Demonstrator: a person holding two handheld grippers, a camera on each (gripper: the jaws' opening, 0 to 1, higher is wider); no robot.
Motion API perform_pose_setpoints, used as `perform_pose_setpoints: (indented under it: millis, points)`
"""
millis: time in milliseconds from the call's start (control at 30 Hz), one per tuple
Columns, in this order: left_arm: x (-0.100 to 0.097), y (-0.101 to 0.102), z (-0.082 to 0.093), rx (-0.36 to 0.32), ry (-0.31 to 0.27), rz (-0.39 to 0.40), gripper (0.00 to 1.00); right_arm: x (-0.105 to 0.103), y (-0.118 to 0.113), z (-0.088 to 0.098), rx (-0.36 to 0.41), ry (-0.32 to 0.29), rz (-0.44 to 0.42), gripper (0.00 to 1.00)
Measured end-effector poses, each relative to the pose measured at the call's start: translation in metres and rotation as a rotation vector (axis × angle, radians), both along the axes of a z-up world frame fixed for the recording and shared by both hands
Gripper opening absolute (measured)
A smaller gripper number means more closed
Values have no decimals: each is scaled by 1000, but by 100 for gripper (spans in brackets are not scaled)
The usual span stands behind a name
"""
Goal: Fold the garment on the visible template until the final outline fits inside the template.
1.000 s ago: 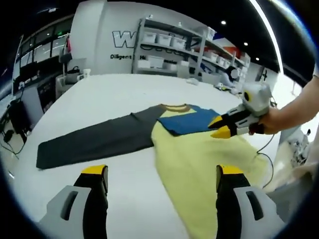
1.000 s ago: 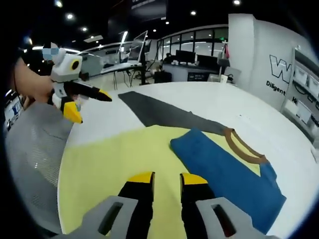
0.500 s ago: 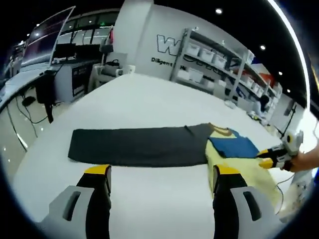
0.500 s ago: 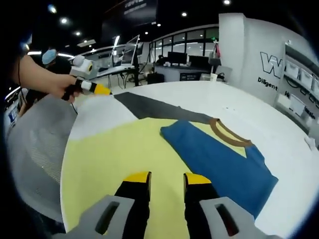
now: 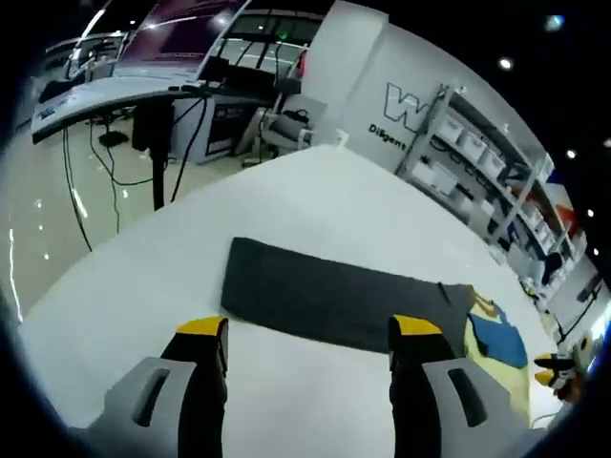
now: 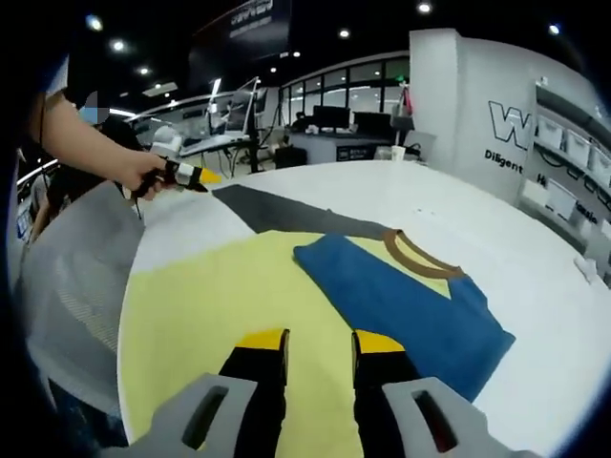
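The shirt (image 6: 286,296) lies flat on the table (image 5: 315,200), yellow body toward the person, blue sleeve (image 6: 401,296) folded across it. The left gripper (image 5: 310,334), fingers wide apart and empty, hangs over the grey sleeve (image 5: 334,296) stretched away from the shirt, probably to fold it in next. The right gripper (image 6: 320,343), nearly closed, seems empty above the yellow. No template outline is discernible.

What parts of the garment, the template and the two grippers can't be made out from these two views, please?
- Garment: its near hem in the right gripper view is cut off by the picture's edge and the right gripper.
- Left gripper in the right gripper view: too small to read its jaws.
- Template: no outline can be told on the white table in either view.
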State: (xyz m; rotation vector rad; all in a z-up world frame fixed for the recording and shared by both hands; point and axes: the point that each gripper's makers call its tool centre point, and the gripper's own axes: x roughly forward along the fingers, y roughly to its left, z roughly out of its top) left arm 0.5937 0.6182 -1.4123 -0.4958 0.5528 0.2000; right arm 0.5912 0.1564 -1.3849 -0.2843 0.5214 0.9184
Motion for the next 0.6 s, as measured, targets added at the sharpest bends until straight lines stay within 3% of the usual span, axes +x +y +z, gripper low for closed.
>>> perform_pose_setpoints:
  millis: [167, 267, 433, 600]
  points:
    - [7, 5, -12, -15, 27, 17, 59, 1, -3, 4, -11, -13, 6, 19]
    - [4, 8, -8, -24, 24, 80, 47, 4, -5, 6, -14, -15, 2, 18]
    - [1, 5, -6, -14, 37, 111, 32, 8, -6, 8, -14, -21, -5, 17]
    - [-2, 15, -11, -14, 58, 184, 7, 8, -3, 10, -15, -24, -3, 16]
